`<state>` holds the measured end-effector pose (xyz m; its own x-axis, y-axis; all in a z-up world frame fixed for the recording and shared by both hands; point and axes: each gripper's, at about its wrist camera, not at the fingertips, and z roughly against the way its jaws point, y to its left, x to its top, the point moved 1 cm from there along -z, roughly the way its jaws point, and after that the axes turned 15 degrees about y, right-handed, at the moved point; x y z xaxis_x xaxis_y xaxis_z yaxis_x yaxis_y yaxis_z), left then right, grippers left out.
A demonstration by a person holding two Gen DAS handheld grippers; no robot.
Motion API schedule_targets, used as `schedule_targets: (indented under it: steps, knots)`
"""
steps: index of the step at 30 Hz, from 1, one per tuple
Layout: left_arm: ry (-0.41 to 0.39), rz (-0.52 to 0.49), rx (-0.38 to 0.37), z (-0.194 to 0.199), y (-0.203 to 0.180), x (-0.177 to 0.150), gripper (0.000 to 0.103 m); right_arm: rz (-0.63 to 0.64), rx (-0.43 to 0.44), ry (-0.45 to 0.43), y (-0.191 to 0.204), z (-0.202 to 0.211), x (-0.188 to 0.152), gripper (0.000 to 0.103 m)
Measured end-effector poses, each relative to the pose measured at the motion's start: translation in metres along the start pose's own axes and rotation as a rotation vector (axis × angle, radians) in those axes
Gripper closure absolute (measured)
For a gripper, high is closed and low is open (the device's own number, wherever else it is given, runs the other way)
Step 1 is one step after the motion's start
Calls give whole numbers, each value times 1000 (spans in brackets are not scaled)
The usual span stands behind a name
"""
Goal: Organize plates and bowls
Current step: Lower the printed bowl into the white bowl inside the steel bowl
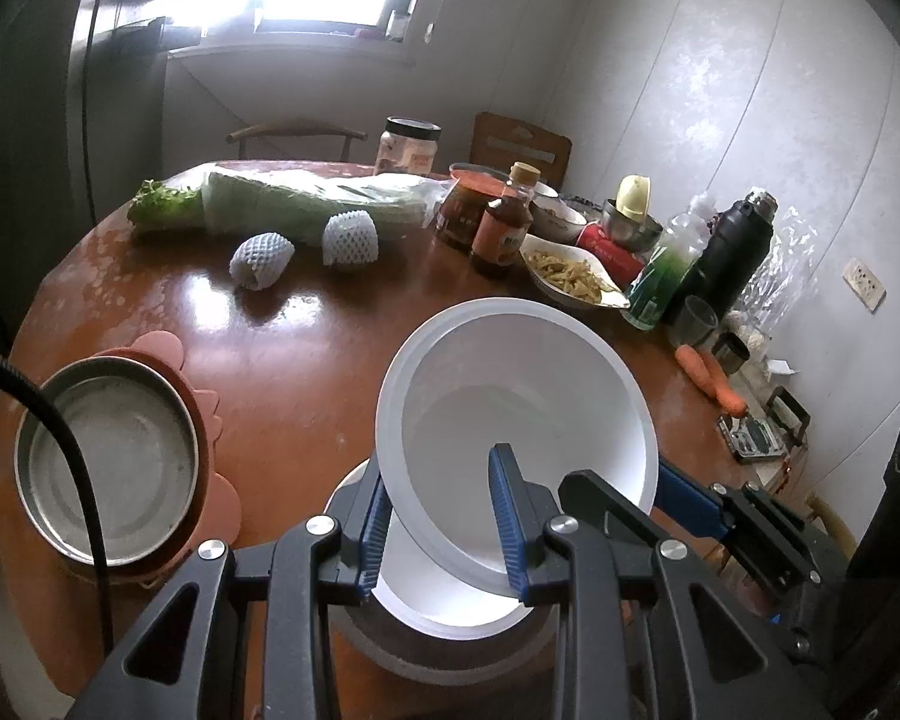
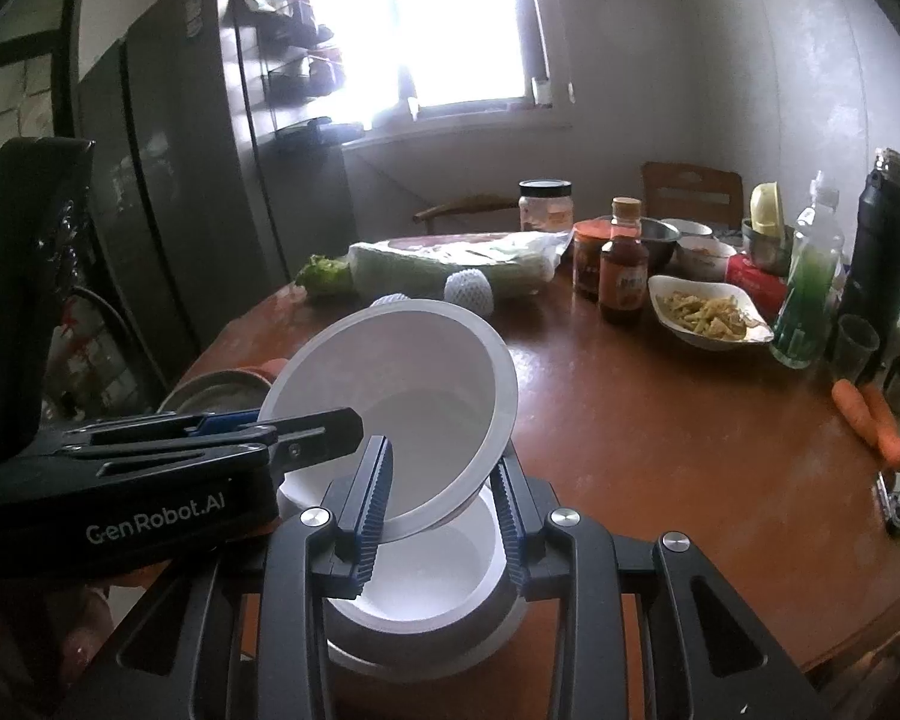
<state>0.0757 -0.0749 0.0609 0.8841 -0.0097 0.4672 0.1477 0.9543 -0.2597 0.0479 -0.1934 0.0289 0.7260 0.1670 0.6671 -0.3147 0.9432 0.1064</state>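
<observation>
The white bowl (image 1: pixel 516 408) is being held tilted over the lower bowl (image 2: pixel 426 582), clamped at opposite rims by the left gripper (image 1: pixel 444 516) and right gripper (image 2: pixel 441 510), seemingly for nesting.

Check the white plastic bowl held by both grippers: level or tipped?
Tipped. The white plastic bowl leans with its empty inside facing the cameras, gripped at the rim above a second white bowl resting flat underneath.

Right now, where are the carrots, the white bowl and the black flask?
carrots (image 2: pixel 871 420): right wrist view, middle.
white bowl (image 1: pixel 510 396): left wrist view, inside wall.
black flask (image 1: pixel 733 258): left wrist view, body.
</observation>
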Motion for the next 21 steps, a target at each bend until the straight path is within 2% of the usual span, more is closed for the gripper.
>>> schedule_targets:
  steps: [21]
  knots:
    - [48, 5, 28, -15, 2, -10, 72, 12, 27, 44, -1, -10, -14, 68]
